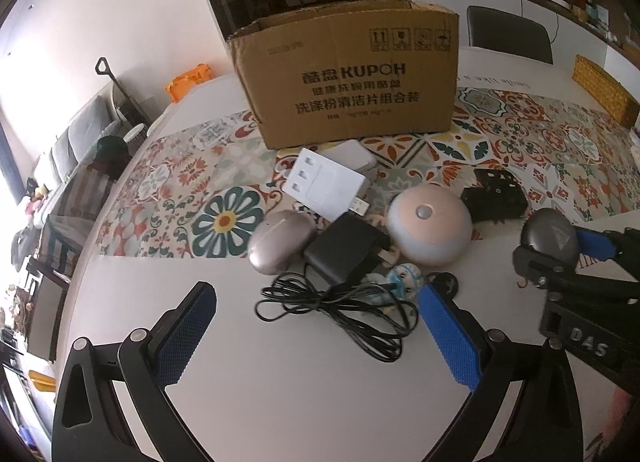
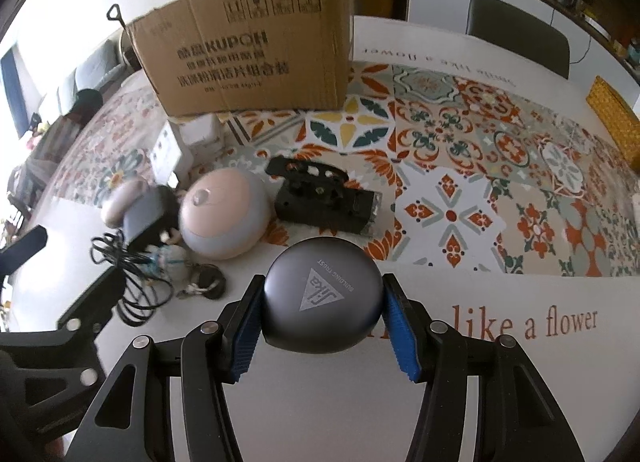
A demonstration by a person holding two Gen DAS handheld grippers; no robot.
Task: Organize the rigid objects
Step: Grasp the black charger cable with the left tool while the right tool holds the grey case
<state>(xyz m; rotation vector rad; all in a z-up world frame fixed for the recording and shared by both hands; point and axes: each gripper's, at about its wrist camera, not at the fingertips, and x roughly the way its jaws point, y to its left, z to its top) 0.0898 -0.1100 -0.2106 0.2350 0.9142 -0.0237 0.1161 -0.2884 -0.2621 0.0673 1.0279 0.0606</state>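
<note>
With the pink-topped dome (image 2: 222,218), black bracket (image 2: 325,198) and cardboard box (image 2: 248,58) ahead, my right gripper (image 2: 322,310) pinches the grey Sika case (image 2: 322,298) above the table (image 2: 320,402), logo apex toward me, while my left gripper (image 1: 316,330) is spread.

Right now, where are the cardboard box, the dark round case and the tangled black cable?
cardboard box (image 1: 352,86), left wrist view, printed front face.
dark round case (image 2: 322,298), right wrist view, logo top.
black cable (image 1: 340,308), left wrist view, coil's middle.
</note>
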